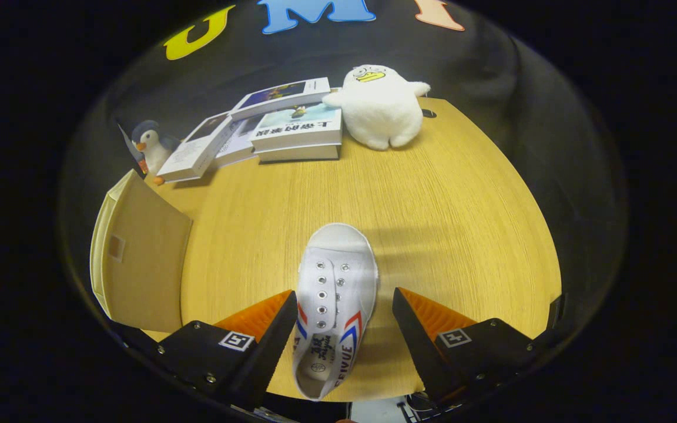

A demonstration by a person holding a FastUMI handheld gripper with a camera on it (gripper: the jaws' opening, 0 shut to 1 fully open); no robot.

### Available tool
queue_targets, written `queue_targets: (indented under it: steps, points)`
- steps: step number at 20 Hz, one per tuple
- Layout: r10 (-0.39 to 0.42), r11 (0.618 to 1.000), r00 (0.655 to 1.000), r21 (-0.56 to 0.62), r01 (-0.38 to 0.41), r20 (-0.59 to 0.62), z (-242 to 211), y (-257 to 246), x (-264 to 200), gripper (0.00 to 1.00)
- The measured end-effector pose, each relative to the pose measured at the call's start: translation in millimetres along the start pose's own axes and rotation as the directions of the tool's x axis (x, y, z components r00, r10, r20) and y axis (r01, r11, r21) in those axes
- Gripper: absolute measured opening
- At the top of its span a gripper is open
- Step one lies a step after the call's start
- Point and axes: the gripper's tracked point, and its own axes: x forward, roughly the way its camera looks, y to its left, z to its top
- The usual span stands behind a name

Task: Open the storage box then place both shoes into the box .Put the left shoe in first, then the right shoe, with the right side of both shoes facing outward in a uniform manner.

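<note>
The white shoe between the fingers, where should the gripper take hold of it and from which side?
Grip the shoe across its mid-body, on the two side walls beside the eyelets, coming from above. It lies sole-down on the table, toe pointing away, already between the open gripper fingers, and its sides look narrow enough to pinch.

Light wooden table with a rounded far edge, grain running away from the camera. On it, between the spread gripper fingers and touching neither, a white canvas shoe, toe pointing away, lace holes empty. Off to the left, a beige storage box standing at the table's edge. At the far side, a loose pile of books, some fanned open. Just right of the books, a white plush duck. At their left end, a small penguin toy.
</note>
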Motion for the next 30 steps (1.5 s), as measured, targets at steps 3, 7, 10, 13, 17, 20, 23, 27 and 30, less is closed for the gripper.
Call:
queue_targets:
  steps: [3,7,10,13,17,20,23,27,30]
  points:
    - [-0.027,1.0,0.999,-0.014,0.026,-0.047,-12,-8,9,0.98]
    - [-0.01,1.0,0.997,0.002,0.01,-0.082,-15,-6,14,0.98]
    - [-0.009,1.0,0.996,0.004,0.009,-0.094,-15,-8,15,0.98]
    - [-0.038,0.999,0.988,-0.014,0.036,-0.147,-30,-16,22,0.96]
    - [0.01,0.998,0.989,0.06,-0.001,-0.146,-33,-8,30,0.89]
    - [0.057,0.996,0.988,0.08,-0.046,-0.145,-34,2,29,0.83]
    - [0.039,0.997,0.988,0.076,-0.028,-0.148,-34,1,28,0.52]
    - [0.043,0.996,0.988,0.086,-0.03,-0.147,-35,-2,23,0.25]
    - [0.061,0.973,0.989,0.228,-0.03,-0.132,-34,-1,25,0.04]
